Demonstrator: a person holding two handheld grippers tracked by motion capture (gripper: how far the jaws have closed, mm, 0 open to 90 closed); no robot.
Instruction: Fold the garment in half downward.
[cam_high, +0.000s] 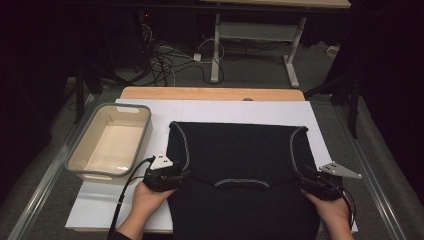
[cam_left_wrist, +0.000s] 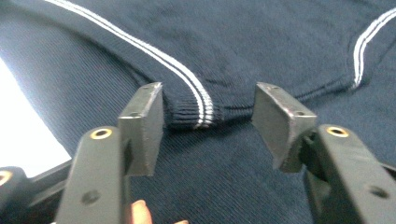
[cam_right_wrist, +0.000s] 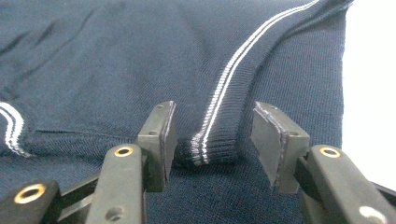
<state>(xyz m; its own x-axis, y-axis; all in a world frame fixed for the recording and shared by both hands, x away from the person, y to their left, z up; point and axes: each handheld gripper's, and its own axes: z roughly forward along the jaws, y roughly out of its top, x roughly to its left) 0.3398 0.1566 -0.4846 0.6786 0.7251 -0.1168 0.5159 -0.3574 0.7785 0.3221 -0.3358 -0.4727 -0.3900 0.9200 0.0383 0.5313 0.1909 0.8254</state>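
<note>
Bin (cam_high: 111, 140) stands just left of the garment (cam_high: 240, 160) (near the left gripper (cam_high: 167, 177)). White mat (cam_high: 225, 110) beyond the garment lies bare; right edge open.

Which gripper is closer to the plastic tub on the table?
Left. The left gripper sits at the sweater's left edge, just beside the tub's near right corner. The right gripper is at the sweater's far edge, across from the tub.

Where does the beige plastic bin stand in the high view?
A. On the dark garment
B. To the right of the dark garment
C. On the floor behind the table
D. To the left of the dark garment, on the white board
D: the beige bin stands left of the dark garment, partly on the white board.
</note>
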